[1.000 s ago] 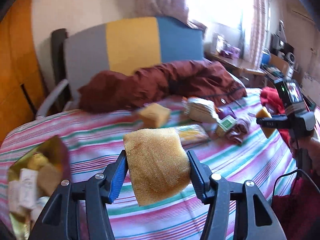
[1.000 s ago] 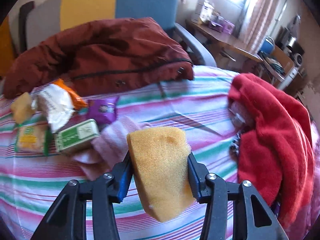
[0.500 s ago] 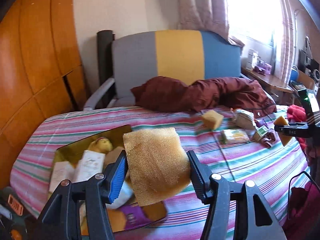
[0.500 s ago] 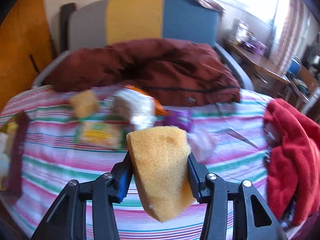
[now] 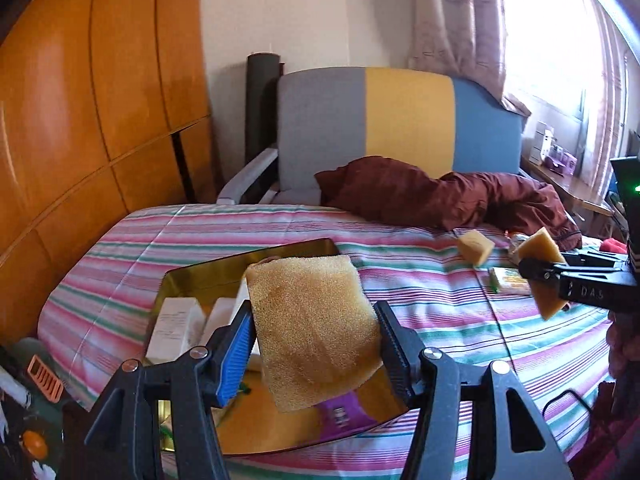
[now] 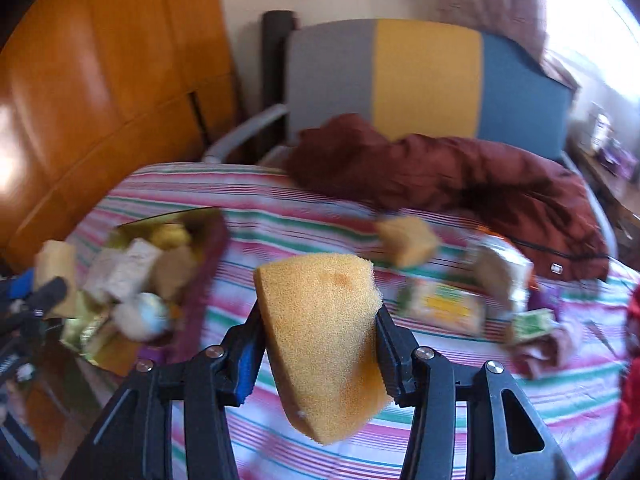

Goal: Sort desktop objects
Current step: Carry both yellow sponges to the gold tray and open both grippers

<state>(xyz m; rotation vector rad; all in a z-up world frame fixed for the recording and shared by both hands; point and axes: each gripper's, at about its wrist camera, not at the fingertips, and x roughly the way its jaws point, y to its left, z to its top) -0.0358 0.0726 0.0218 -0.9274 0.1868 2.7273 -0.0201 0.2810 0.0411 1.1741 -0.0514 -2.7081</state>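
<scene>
My left gripper (image 5: 314,344) is shut on a flat yellow sponge (image 5: 308,320) and hangs over a gold tray (image 5: 248,260) on the striped bed. White boxes (image 5: 176,328) and a purple packet (image 5: 340,412) lie in the tray. My right gripper (image 6: 318,344) is shut on a wedge-shaped yellow sponge (image 6: 320,320) above the bedspread, right of the tray (image 6: 160,220). In the left wrist view, that right gripper (image 5: 538,276) shows at the right edge with its wedge (image 5: 538,244). A third sponge (image 6: 408,240) lies loose on the bed.
A yellow packet (image 6: 444,308), a white packet (image 6: 500,272) and a small green box (image 6: 534,322) lie right of the loose sponge. A maroon jacket (image 5: 440,196) lies at the back before a grey-yellow-blue chair (image 5: 400,120). A wooden wardrobe (image 5: 80,120) stands on the left.
Both grippers have swung left across the bed with their sponges still gripped. The gold tray now sits under the left gripper and has come into the right wrist view.
</scene>
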